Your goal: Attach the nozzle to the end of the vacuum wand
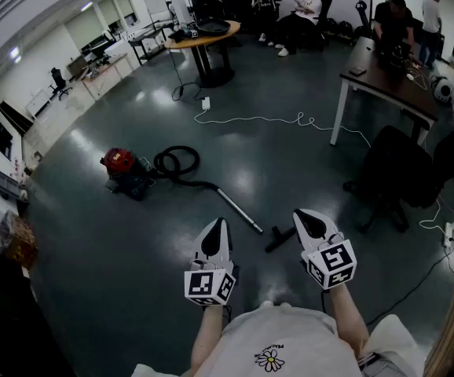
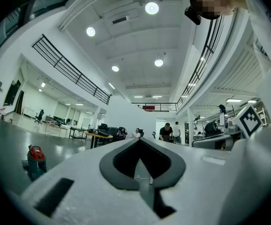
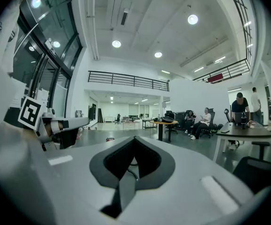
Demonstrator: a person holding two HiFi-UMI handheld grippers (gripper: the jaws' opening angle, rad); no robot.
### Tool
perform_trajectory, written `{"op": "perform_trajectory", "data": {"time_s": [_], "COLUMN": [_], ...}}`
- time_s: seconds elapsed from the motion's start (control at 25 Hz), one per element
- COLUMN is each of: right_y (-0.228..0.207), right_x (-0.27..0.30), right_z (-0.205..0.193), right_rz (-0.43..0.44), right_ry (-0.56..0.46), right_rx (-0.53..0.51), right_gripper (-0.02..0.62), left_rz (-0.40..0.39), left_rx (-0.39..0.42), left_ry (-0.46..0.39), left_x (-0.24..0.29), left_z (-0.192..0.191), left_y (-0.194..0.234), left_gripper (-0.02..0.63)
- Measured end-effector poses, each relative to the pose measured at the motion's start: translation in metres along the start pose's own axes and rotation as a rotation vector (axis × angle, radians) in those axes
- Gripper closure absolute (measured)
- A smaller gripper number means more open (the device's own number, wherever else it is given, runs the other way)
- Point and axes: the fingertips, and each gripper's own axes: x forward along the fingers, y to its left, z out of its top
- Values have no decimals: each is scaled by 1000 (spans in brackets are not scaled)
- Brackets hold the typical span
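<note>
Black nozzle [image 1: 279, 240] is lying unattached on the floor, just beside the vacuum wand [image 1: 239, 210] at four o'clock from its near end, while the left gripper [image 1: 218, 226] and right gripper [image 1: 306, 221] are hovering with jaws pressed together on nothing, so pickup and attachment are both remaining.
</note>
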Motion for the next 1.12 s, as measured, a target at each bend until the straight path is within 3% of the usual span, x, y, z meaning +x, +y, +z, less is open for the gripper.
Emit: {"op": "perform_trajectory", "data": {"time_s": [0.72, 0.96, 1.12], "right_y": [-13, -20, -34], "right_x": [1, 0, 4], "right_z": [7, 0, -27], "right_rz": [39, 85, 122], "right_ry": [-41, -41, 20], "right_rx": [30, 51, 76], "right_gripper": [588, 588, 588], "left_rz": [3, 14, 59], "left_rx": [-2, -62, -72], "left_ry": [17, -26, 32], "left_x": [9, 11, 16], "left_z": [-4, 0, -24], "left_y": [-6, -8, -4], "left_gripper": [606, 606, 606]}}
